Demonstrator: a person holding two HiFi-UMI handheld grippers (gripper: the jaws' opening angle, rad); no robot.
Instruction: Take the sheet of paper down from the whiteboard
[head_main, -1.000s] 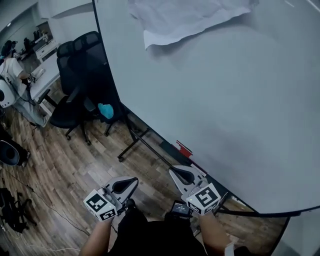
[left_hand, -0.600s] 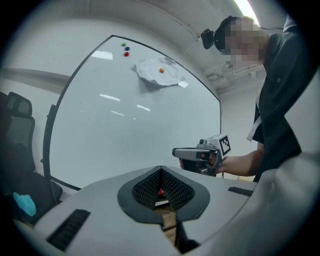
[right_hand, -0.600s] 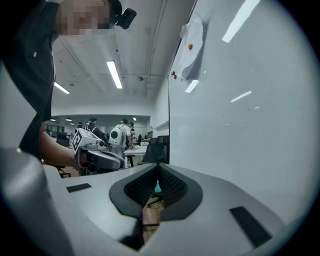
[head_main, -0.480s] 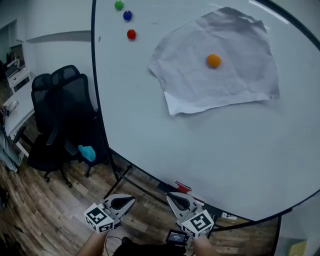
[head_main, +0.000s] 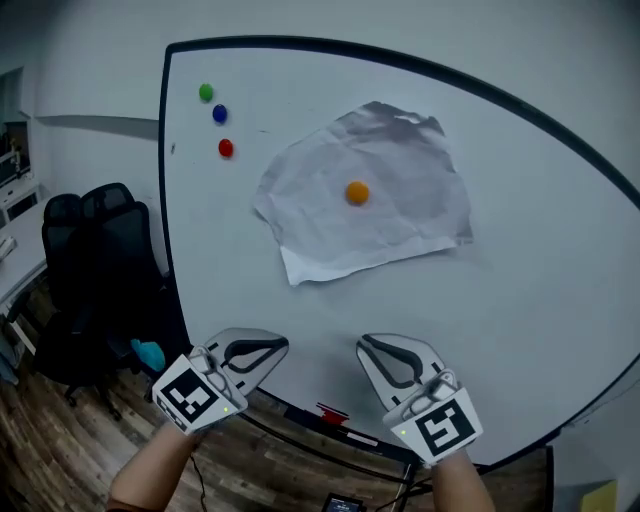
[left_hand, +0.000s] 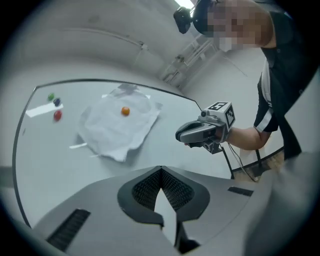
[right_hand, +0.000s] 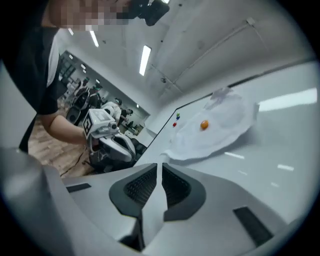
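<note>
A crumpled white sheet of paper (head_main: 360, 205) hangs on the whiteboard (head_main: 520, 300), pinned by an orange magnet (head_main: 357, 193). The same paper (left_hand: 117, 125) (right_hand: 215, 130) lies ahead in both gripper views. My left gripper (head_main: 280, 347) is shut and empty, below the paper's lower left corner. My right gripper (head_main: 366, 345) is shut and empty, below the paper's lower edge. Neither one touches the paper or the board. The left gripper view (left_hand: 161, 170) and the right gripper view (right_hand: 159, 165) show the jaws together with nothing between them.
Green (head_main: 206, 92), blue (head_main: 219, 114) and red (head_main: 225, 148) magnets sit at the board's upper left. A red item (head_main: 332, 414) lies on the board's tray. Black office chairs (head_main: 95, 270) with a teal thing (head_main: 150, 353) stand at the left on the wooden floor.
Both grippers rose from near the floor to just under the paper, rolling as they went. The view swung up, and the whole paper with its orange magnet came into sight.
</note>
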